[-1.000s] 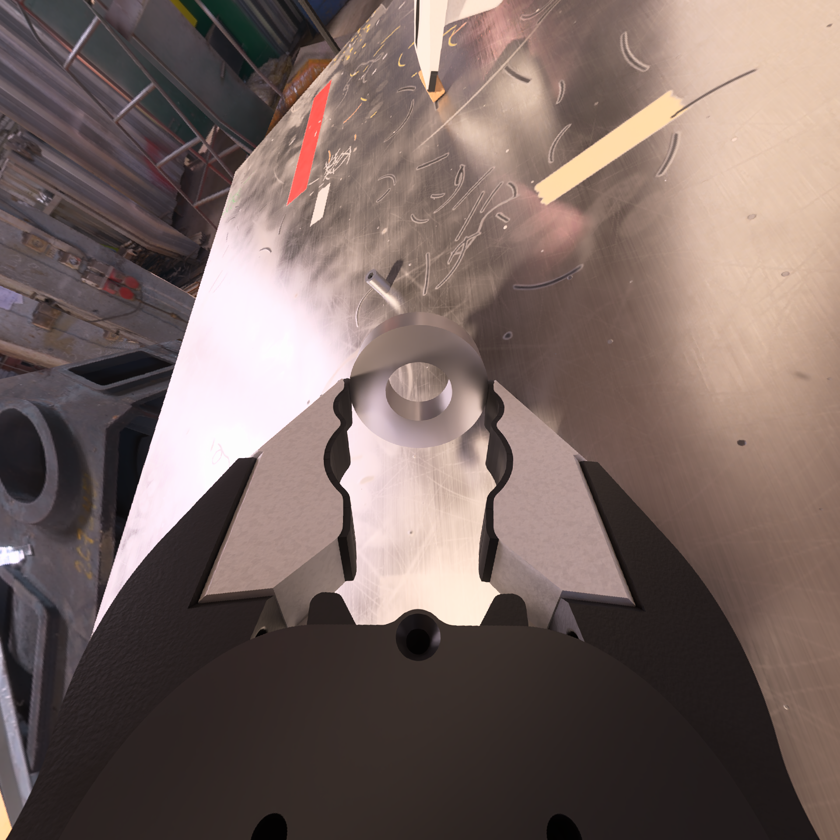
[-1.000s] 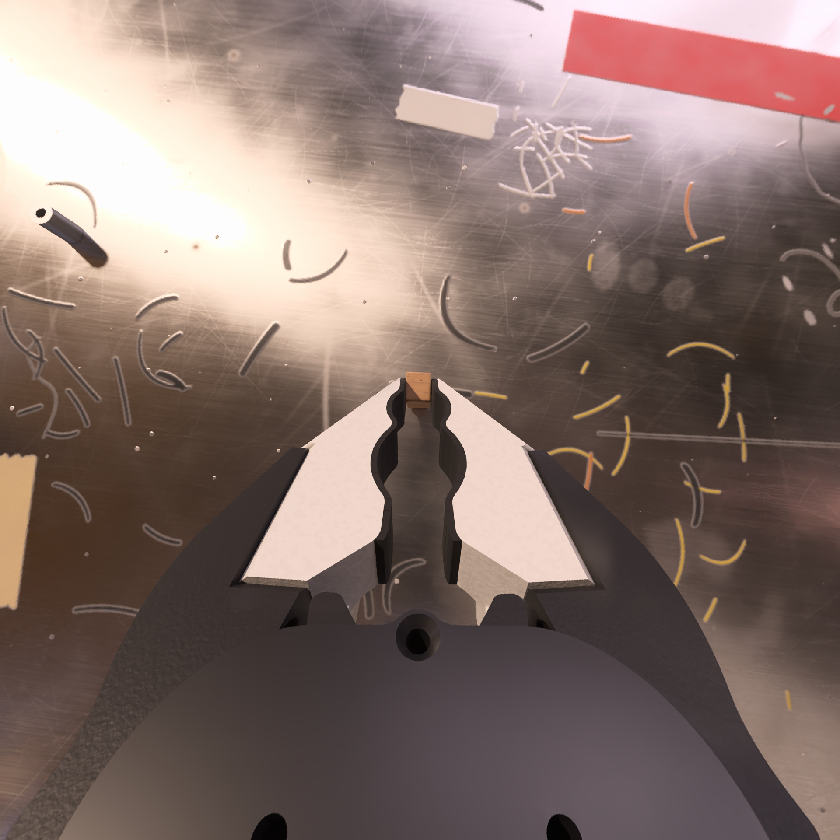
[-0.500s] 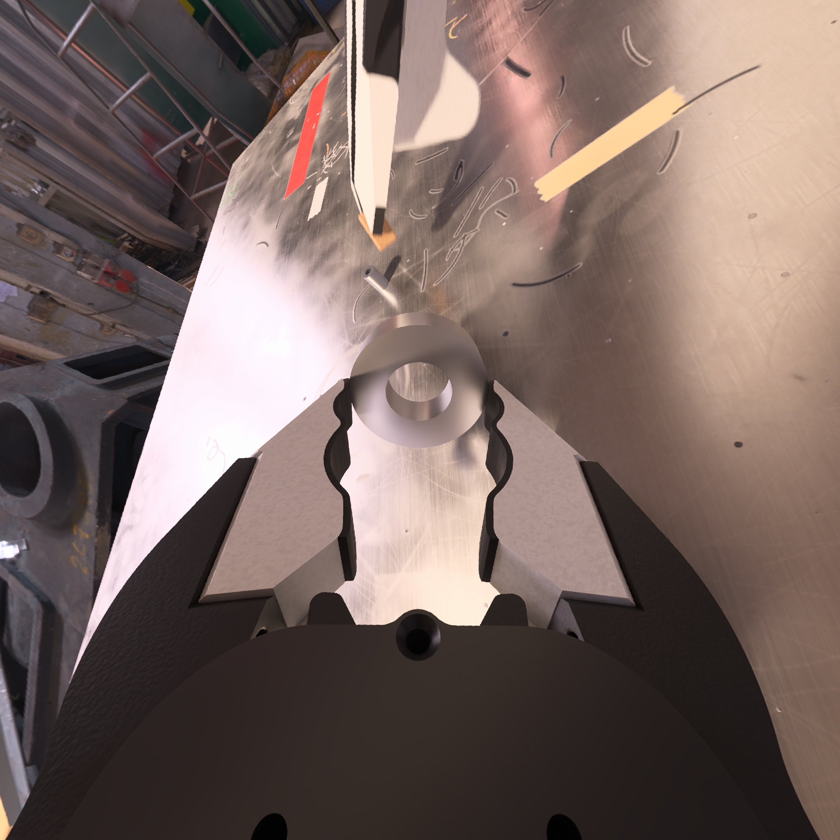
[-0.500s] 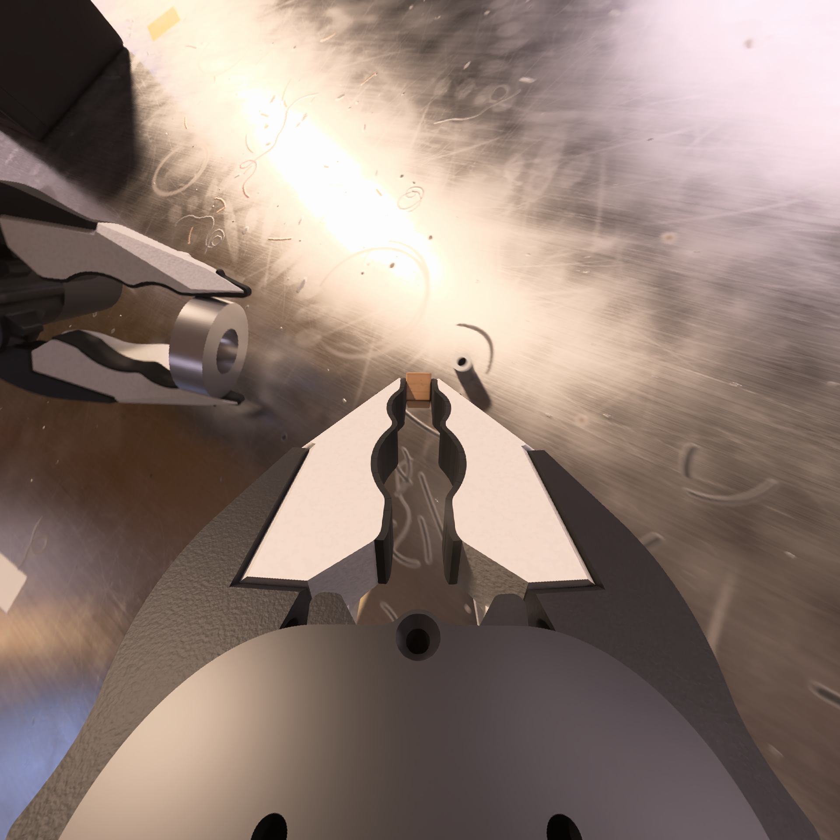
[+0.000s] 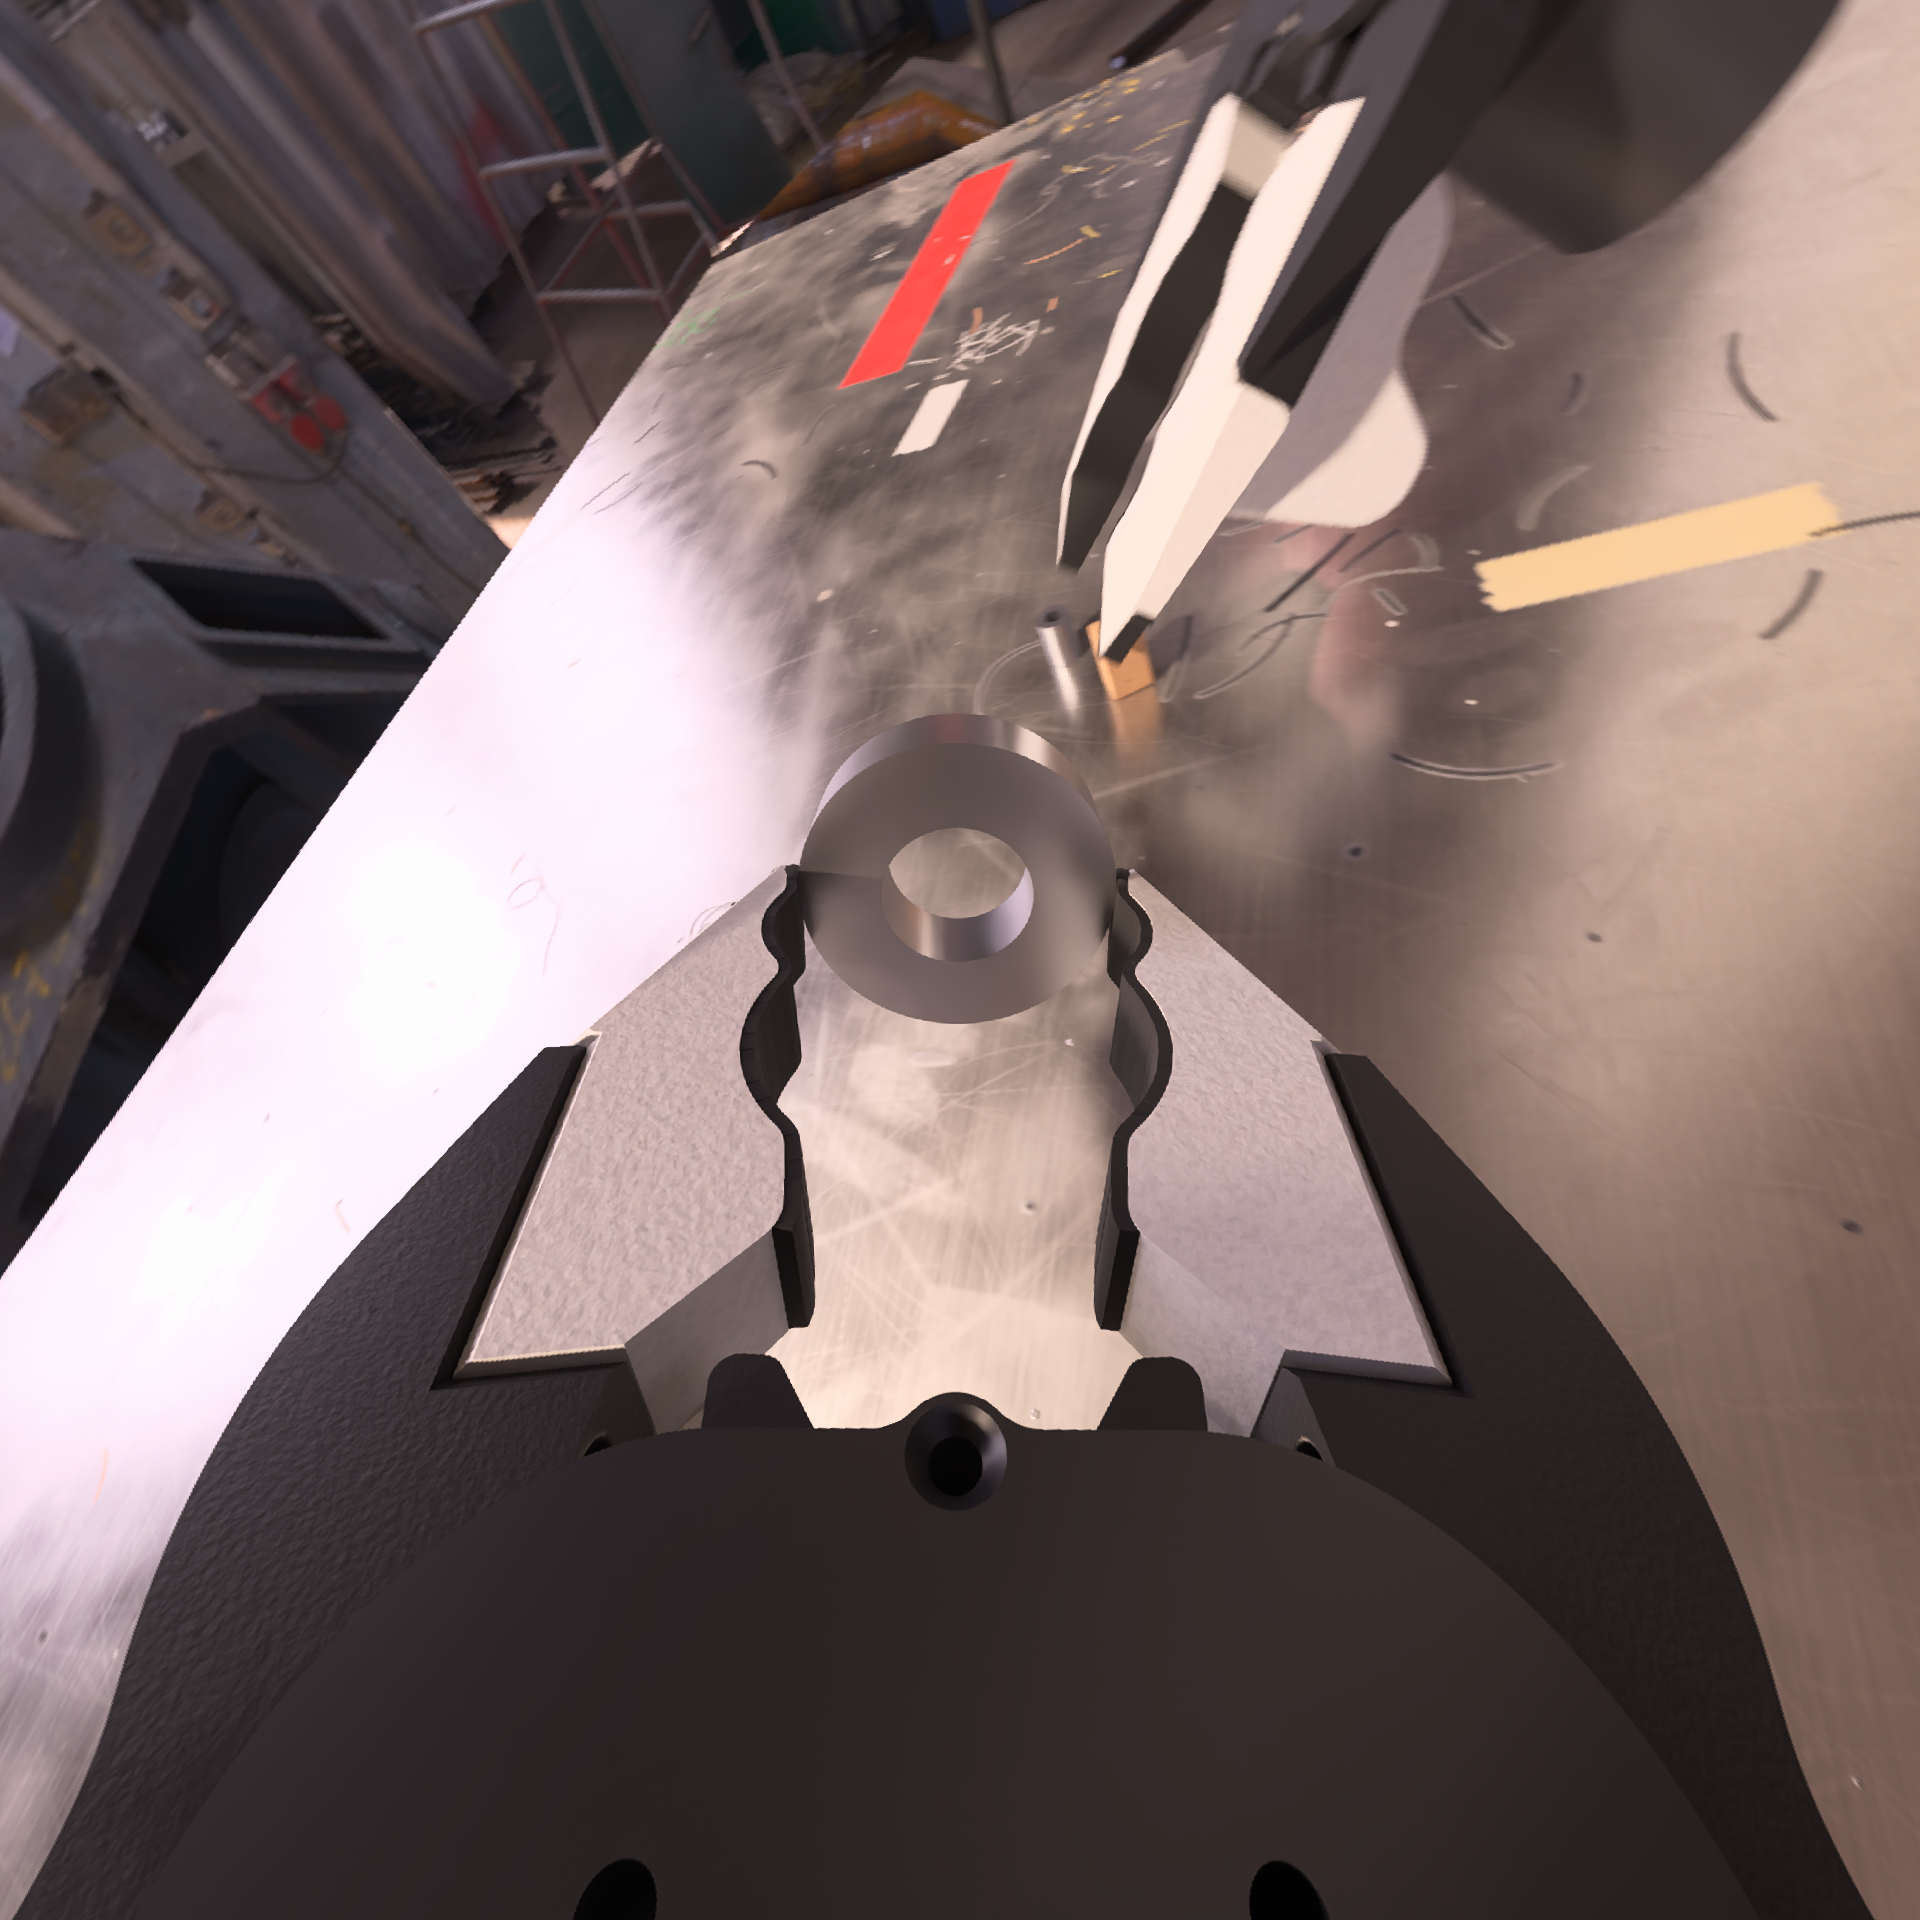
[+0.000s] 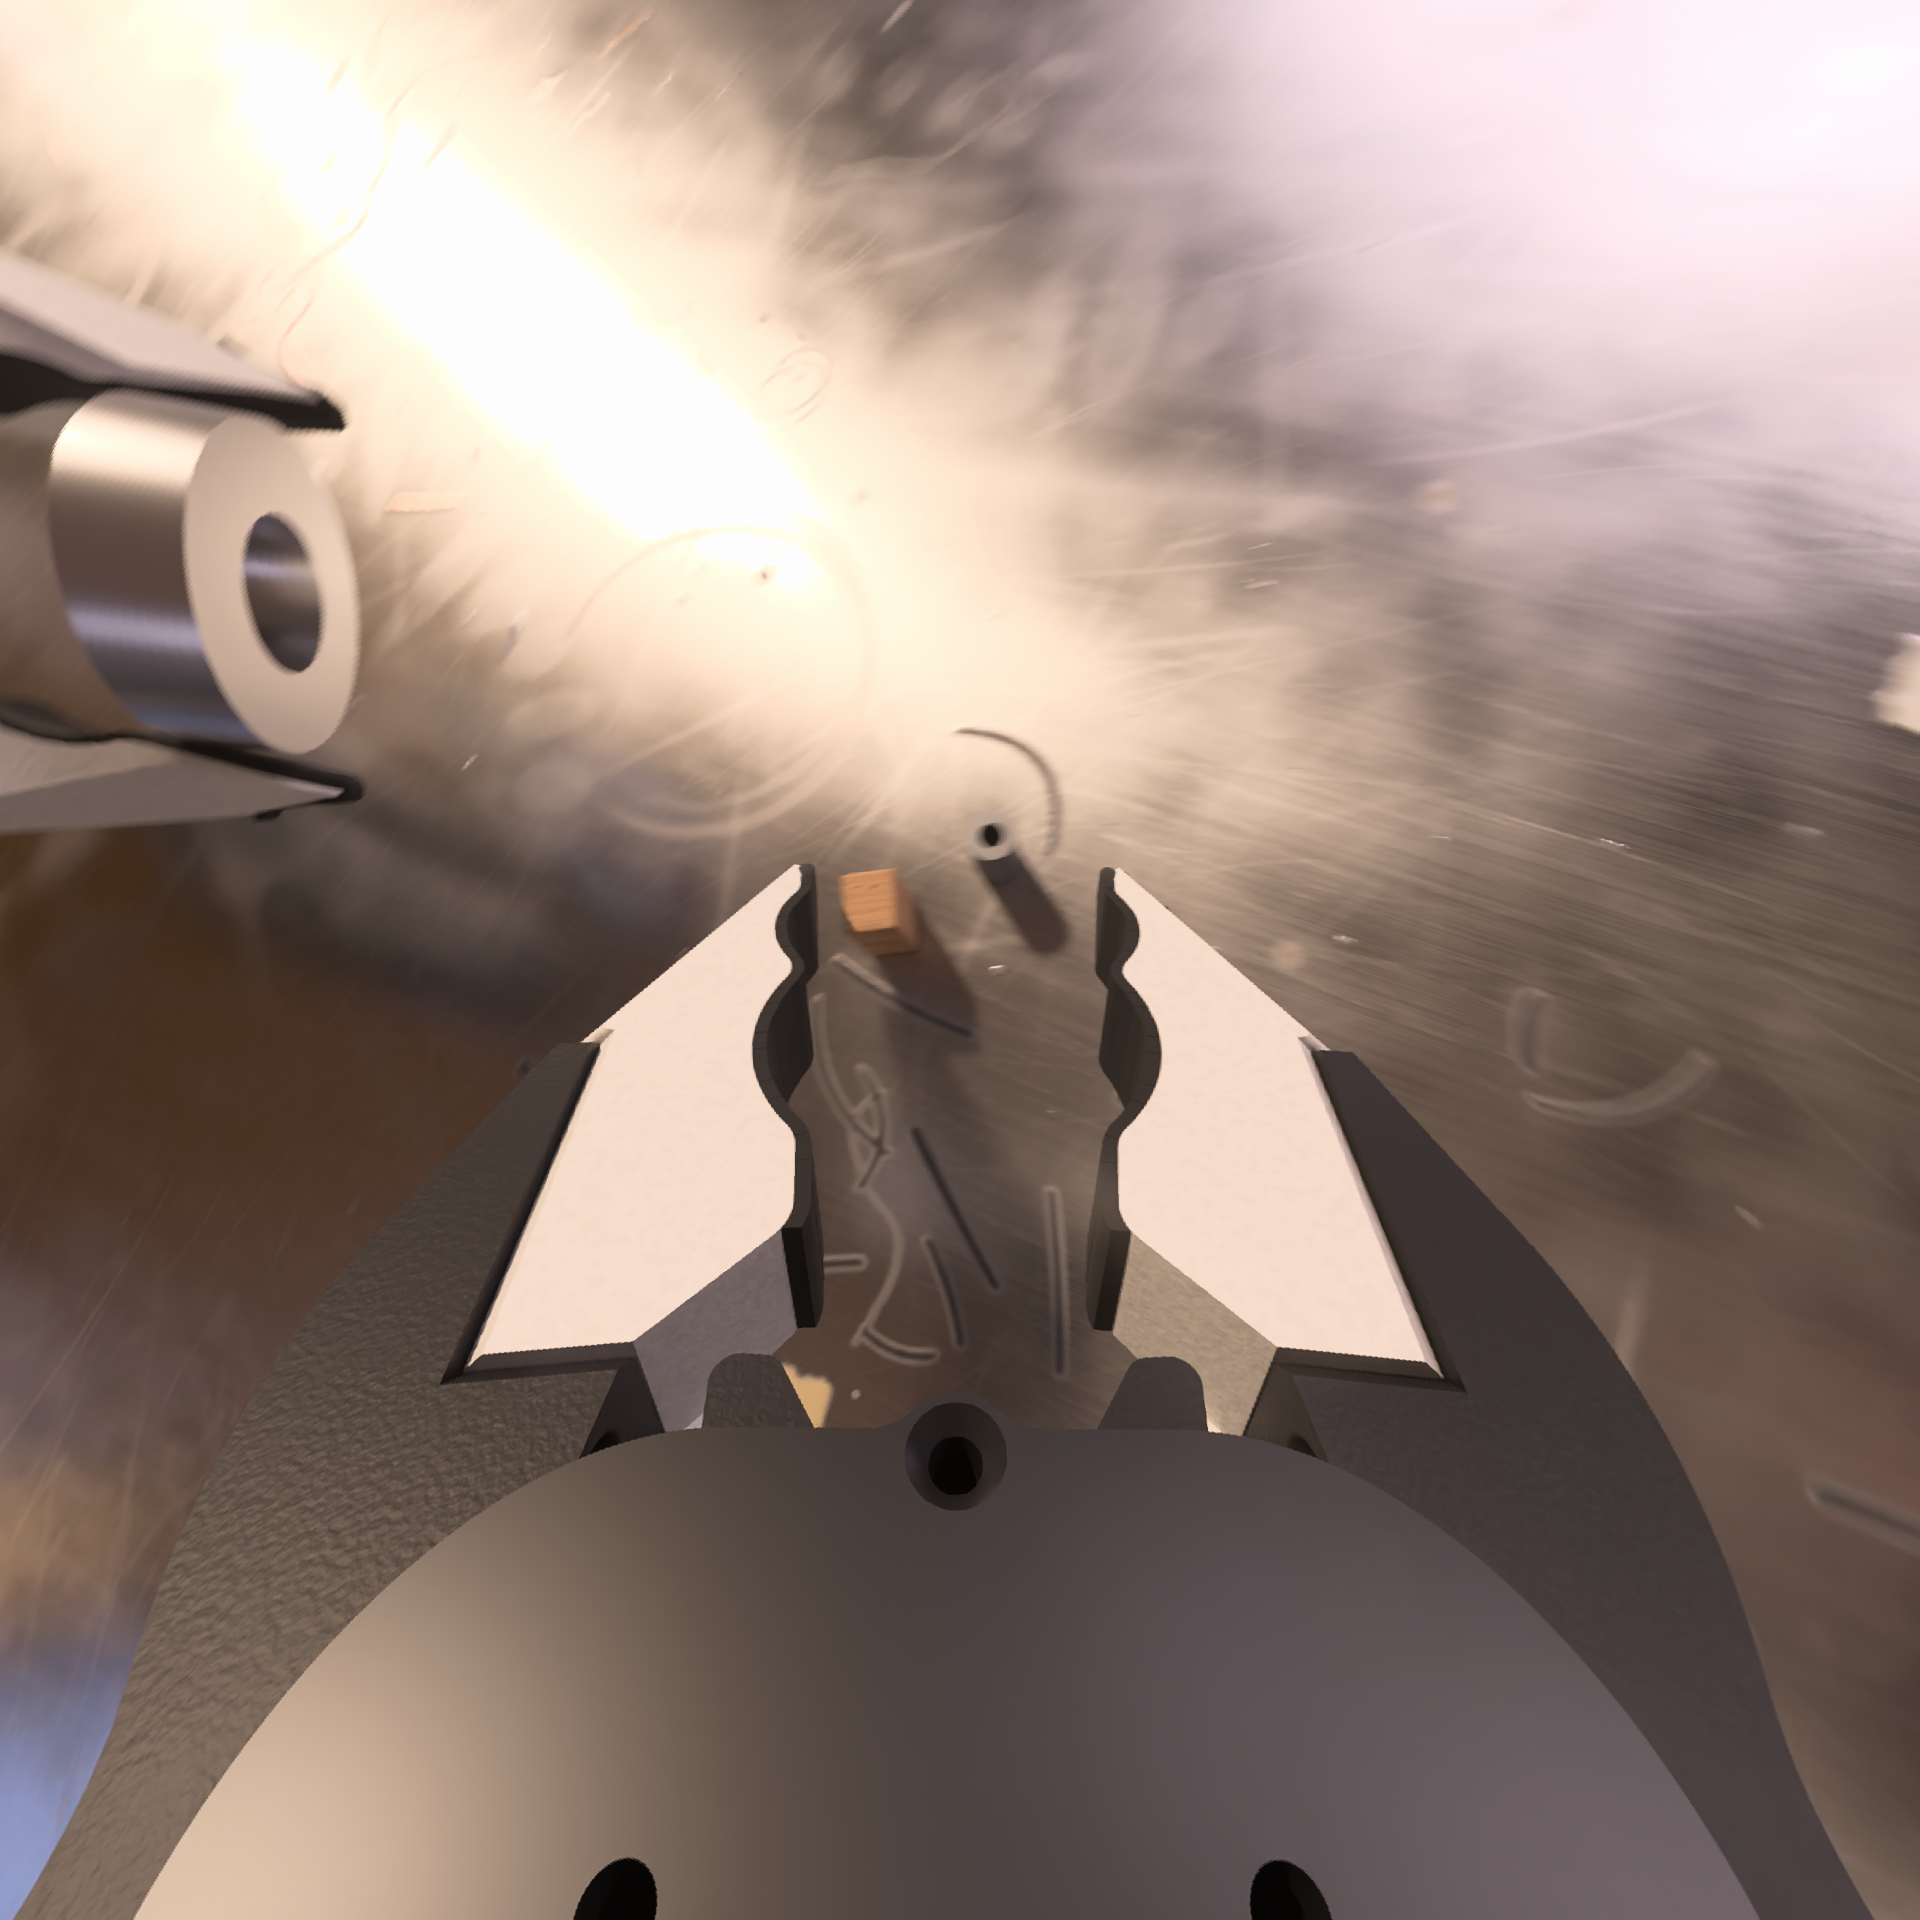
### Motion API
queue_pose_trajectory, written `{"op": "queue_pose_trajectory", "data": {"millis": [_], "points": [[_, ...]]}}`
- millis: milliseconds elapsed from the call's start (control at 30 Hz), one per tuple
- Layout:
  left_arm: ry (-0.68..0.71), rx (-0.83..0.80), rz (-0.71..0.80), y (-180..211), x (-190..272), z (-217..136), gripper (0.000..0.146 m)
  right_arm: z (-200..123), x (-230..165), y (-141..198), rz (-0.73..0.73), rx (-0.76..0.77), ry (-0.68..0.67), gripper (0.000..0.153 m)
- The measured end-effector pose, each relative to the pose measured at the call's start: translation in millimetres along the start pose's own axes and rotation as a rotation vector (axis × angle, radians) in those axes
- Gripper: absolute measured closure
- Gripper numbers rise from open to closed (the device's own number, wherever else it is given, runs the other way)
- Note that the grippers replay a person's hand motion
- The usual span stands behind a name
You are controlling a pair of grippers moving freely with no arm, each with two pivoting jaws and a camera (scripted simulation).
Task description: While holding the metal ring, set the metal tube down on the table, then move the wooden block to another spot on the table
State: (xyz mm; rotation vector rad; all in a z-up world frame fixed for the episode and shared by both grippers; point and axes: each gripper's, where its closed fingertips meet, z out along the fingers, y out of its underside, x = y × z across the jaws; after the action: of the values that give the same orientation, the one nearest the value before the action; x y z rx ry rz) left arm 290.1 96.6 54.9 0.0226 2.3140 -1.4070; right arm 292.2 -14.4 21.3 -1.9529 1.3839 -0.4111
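Observation:
My left gripper (image 5: 956, 894) is shut on the thick metal ring (image 5: 956, 883) and holds it above the steel table (image 5: 1558, 1039). The ring also shows at the left of the right wrist view (image 6: 208, 592). My right gripper (image 6: 951, 883) is open and empty just above the table. The small wooden block (image 6: 881, 910) lies on the table between its fingertips, close to the left one. The short metal tube (image 6: 1013, 878) lies on the table beside the block. In the left wrist view the block (image 5: 1127, 675) and tube (image 5: 1065, 655) lie side by side under the right gripper's fingertips (image 5: 1127, 603).
Strips of red tape (image 5: 930, 275), white tape (image 5: 930, 416) and tan tape (image 5: 1652, 545) are stuck on the table, with scattered metal shavings. The table's left edge (image 5: 312, 862) drops off toward machinery and shelving.
My right gripper has opened and let go of the wooden block, which now lies on the table beside the tube. The right gripper has come closer to the left gripper. The ring stays gripped.

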Motion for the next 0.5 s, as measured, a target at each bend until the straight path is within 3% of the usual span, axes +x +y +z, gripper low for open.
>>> {"op": "queue_pose_trajectory", "data": {"millis": [100, 167, 500], "points": [[-0.048, -0.018, -0.055, 4.0, -14.3, 1.2, 0.087, -17.4, 19.7, -12.9, 0.053, 0.137, 0.193, 0.094], [-0.062, -0.024, -0.1, 6.1, -21.1, 1.6, 0.087, -22.5, 19.8, -17.2, 0.008, 0.181, 0.23, 0.096], [0.014, -0.096, -0.198, 15.5, -20.0, 10.8, 0.087, -12.7, 18.2, -16.5, 0.074, 0.143, 0.119, 0.094]]}}
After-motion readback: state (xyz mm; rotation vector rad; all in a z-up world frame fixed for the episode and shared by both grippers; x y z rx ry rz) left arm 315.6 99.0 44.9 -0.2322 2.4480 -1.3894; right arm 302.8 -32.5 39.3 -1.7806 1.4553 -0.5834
